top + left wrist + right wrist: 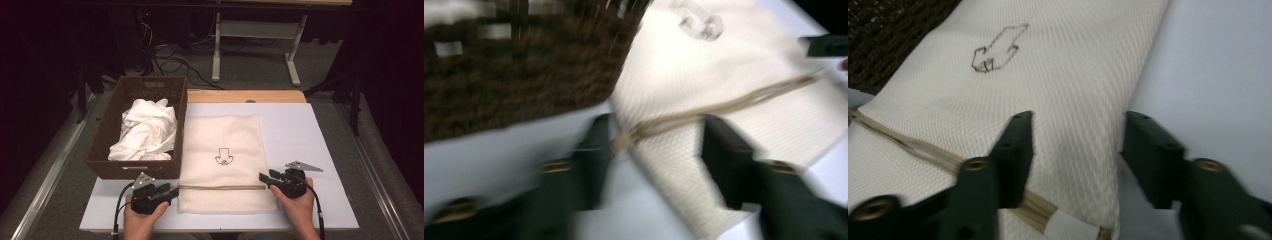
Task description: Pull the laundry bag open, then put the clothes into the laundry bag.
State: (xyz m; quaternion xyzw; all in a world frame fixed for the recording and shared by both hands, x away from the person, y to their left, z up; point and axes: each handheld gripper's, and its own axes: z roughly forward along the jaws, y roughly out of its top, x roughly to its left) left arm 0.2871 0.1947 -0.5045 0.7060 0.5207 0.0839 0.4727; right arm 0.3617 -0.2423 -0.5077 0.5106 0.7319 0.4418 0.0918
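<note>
A cream cloth bag (222,150) with a small dark printed emblem (224,156) lies flat on the white board (300,130). A tan drawstring (222,188) runs across its near end. My left gripper (175,191) sits at the bag's left edge, open; in the left gripper view the cord's end (624,142) and the bag's edge (674,165) lie between the jaws of that gripper (654,130), untouched. My right gripper (263,176) is at the right edge, open; in the right gripper view its jaws (1078,122) straddle the bag's edge (1083,165) just past the drawstring (908,142).
A brown wicker basket (135,170) stands at the board's left, touching the bag's left side, with crumpled white cloths (147,130) inside. Bare white board shows to the right of the bag. Beyond the table stand a desk frame (216,45) and cables on the floor.
</note>
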